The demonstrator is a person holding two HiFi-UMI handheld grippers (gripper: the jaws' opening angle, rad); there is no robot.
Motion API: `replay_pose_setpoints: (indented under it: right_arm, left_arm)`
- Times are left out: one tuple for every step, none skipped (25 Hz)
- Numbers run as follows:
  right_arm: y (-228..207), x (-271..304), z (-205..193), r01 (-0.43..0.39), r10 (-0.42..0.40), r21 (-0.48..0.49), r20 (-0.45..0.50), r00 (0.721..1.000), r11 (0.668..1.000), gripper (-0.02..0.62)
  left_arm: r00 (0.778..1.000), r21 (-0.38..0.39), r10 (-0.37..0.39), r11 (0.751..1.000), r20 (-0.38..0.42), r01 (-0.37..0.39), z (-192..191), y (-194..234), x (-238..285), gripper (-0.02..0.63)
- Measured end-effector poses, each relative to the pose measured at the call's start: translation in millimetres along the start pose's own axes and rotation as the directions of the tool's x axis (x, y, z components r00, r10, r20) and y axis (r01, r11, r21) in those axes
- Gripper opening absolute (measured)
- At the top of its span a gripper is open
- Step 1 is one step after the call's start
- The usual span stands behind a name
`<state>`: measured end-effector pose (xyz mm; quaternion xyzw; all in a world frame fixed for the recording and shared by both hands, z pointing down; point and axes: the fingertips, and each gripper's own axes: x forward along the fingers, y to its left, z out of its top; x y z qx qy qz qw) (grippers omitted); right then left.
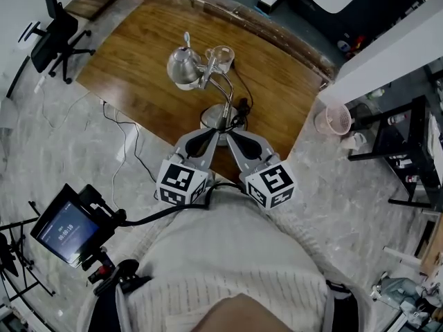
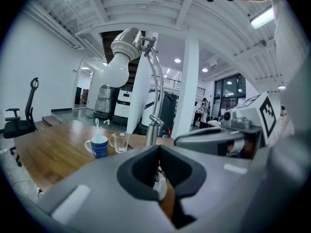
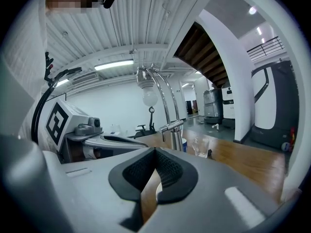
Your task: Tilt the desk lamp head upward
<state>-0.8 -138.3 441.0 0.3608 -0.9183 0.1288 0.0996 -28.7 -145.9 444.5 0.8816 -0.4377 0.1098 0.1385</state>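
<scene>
The desk lamp stands on the wooden table [image 1: 145,68], its round base [image 1: 216,117] close to the near edge. Its chrome head [image 1: 183,66] hangs from a curved double arm [image 1: 223,85], with the bulb [image 2: 116,72] pointing down and left in the left gripper view. In the right gripper view the lamp head [image 3: 148,93] is up ahead. My left gripper [image 1: 215,135] and right gripper [image 1: 229,135] sit side by side just in front of the base, well below the head. Both are shut with nothing between the jaws [image 2: 159,149] [image 3: 155,152].
A blue mug [image 2: 99,146] and a glass mug [image 2: 120,141] stand on the table behind the lamp. An office chair [image 1: 55,30] is at the far left, a pink bin [image 1: 334,120] and a black rack [image 1: 408,151] at the right. A screen on a tripod [image 1: 66,232] stands near my left.
</scene>
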Motion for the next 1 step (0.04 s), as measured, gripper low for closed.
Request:
replay_pose_setpoints:
  right_arm:
    - [0.6, 0.2, -1.2, -0.002, 0.002, 0.000, -0.003, 1.000, 1.000, -0.002]
  left_arm:
    - [1.000, 0.001, -0.001, 1.000, 0.000, 0.001, -0.7, -0.6, -0.1, 0.006]
